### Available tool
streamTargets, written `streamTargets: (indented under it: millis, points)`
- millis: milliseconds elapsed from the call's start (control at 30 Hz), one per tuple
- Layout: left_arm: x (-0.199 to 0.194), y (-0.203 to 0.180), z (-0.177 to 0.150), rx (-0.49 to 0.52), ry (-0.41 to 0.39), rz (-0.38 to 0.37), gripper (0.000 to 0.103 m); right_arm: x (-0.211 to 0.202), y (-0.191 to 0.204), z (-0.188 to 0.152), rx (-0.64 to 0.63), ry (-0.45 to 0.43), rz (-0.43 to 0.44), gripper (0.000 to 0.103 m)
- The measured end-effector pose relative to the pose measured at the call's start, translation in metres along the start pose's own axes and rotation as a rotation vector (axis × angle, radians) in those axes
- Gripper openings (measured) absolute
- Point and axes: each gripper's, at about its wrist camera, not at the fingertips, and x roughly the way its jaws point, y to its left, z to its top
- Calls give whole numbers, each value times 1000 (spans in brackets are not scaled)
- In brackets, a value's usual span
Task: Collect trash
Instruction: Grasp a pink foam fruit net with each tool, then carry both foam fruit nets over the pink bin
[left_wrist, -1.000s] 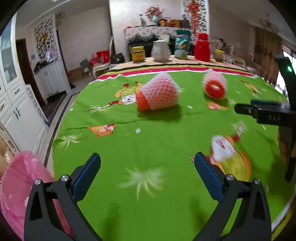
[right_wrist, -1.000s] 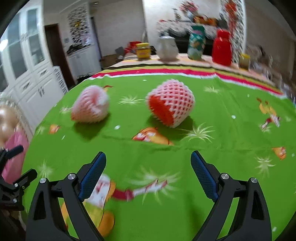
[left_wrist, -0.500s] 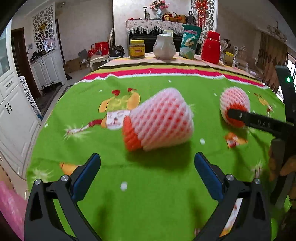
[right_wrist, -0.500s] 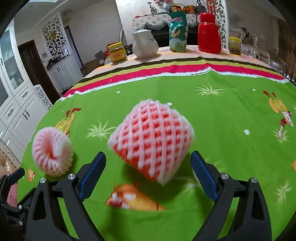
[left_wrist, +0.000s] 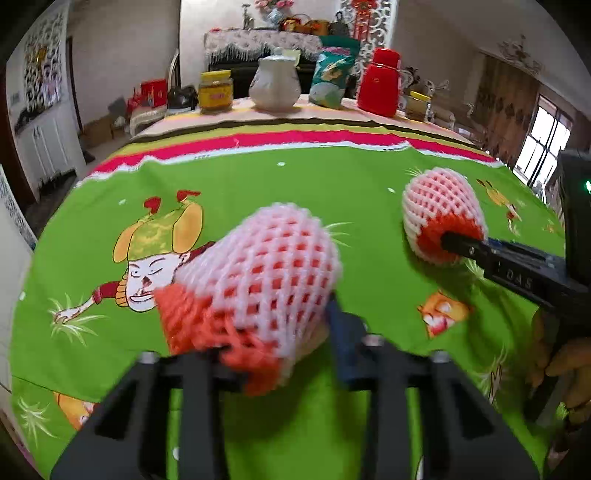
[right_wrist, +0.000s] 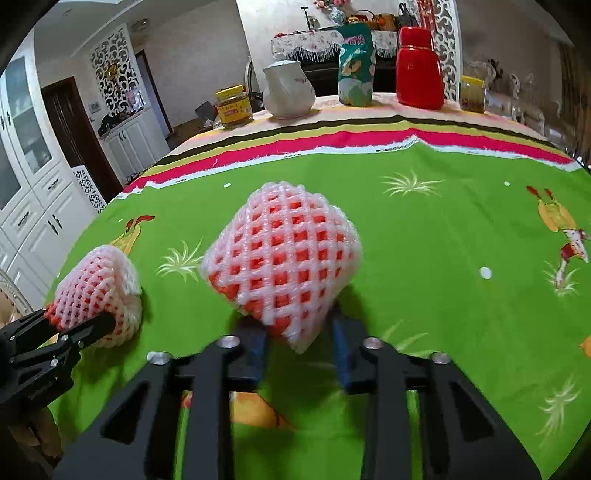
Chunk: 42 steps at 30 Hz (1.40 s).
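Note:
Two pink foam fruit nets with orange linings lie on the green cartoon tablecloth (left_wrist: 332, 184). My left gripper (left_wrist: 280, 339) is shut on the left foam net (left_wrist: 266, 273), squeezing its near end. My right gripper (right_wrist: 299, 339) is shut on the right foam net (right_wrist: 284, 258). In the left wrist view the right net (left_wrist: 439, 210) sits to the right with the right gripper's finger against it. In the right wrist view the left net (right_wrist: 99, 291) sits at the left, held by the left gripper.
At the table's far edge stand a yellow-lidded jar (left_wrist: 216, 92), a white teapot (left_wrist: 275, 86), a green snack bag (left_wrist: 330, 77), a red thermos (left_wrist: 380, 83) and a small jar (right_wrist: 472, 94). White cabinets (right_wrist: 33, 192) stand to the left.
Both grippers moved forward over the table to the two nets and closed on them. They were open and empty before.

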Motion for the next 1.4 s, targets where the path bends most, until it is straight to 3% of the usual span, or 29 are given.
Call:
streamTargets:
  millis: [633, 1400]
  points:
    - [-104, -25, -72, -25, -97, 5, 17, -100, 13, -69, -55, -55, 46, 26]
    - [-198, -36, -171, -57, -171, 14, 18, -191, 72, -170, -169, -96, 132, 26]
